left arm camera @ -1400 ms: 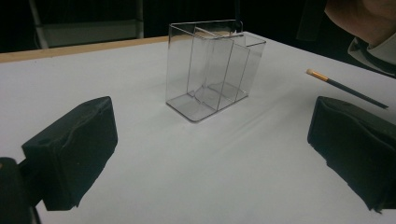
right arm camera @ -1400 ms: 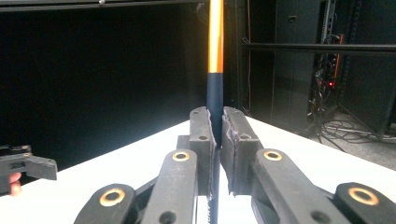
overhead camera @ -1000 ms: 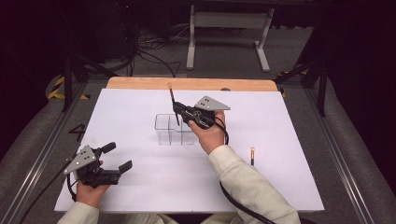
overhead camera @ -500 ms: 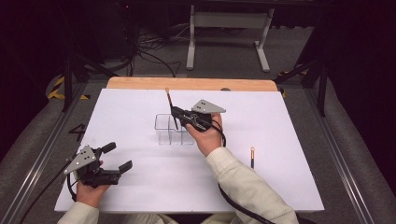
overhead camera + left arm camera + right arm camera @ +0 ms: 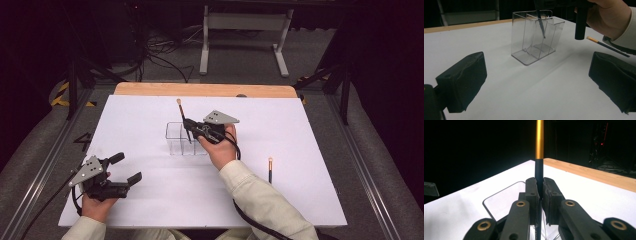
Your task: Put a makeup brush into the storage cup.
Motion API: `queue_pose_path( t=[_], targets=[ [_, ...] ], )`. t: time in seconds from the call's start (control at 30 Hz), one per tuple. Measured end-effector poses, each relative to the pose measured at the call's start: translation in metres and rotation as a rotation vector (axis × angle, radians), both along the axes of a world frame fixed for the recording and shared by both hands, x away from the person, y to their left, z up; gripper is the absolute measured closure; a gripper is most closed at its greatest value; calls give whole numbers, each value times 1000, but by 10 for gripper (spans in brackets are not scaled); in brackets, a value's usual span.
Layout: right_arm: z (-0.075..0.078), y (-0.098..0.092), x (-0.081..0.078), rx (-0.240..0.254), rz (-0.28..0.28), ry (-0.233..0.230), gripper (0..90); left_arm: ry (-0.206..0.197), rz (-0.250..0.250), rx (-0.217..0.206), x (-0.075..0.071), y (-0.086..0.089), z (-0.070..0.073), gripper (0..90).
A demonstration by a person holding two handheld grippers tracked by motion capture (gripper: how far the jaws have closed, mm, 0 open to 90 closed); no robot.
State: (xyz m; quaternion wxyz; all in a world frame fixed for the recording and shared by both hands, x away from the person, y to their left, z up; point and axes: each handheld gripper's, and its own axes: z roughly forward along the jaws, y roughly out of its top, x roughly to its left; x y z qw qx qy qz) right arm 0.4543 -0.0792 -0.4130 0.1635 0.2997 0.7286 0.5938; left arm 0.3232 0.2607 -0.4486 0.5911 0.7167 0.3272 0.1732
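Observation:
A clear divided box [image 5: 175,139] stands mid-table. Over it my right gripper [image 5: 190,126] is shut on a black-handled brush [image 5: 180,109] with a gold ferrule, held nearly upright, bristle end up. In the left gripper view the brush's lower tip [image 5: 541,28] reaches down inside the box [image 5: 531,47]. The right gripper view has both pads pressed on the handle [image 5: 539,173], with the box rim [image 5: 489,206] below. A second brush [image 5: 270,170] lies flat on the table to the right. My left gripper [image 5: 127,168] rests at the front left, open and holding nothing.
White sheet [image 5: 310,130] covers the table, with a wooden edge [image 5: 150,89] at the back. The second brush [image 5: 607,46] lies just beyond the left gripper's right pad [image 5: 614,77]. Dark floor, cables and a stand lie past the table.
My right gripper has shifted a little left and down with the brush, bringing its lower end deeper into the box. The left gripper has kept still.

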Motion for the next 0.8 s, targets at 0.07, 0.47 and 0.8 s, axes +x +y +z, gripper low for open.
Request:
queue_pose_path(
  t=[0.07, 0.47, 0.8],
  targets=[
    [-1, 0, 0, -4, -1, 0, 833, 0, 0, 0, 0, 0, 0, 23],
    [12, -3, -9, 27, 9, -34, 407, -1, -1, -4, 0, 0, 0, 23],
    [40, -17, -27, 29, 54, -93, 236, -2, -1, -8, 2, -1, 0, 24]
  ],
)
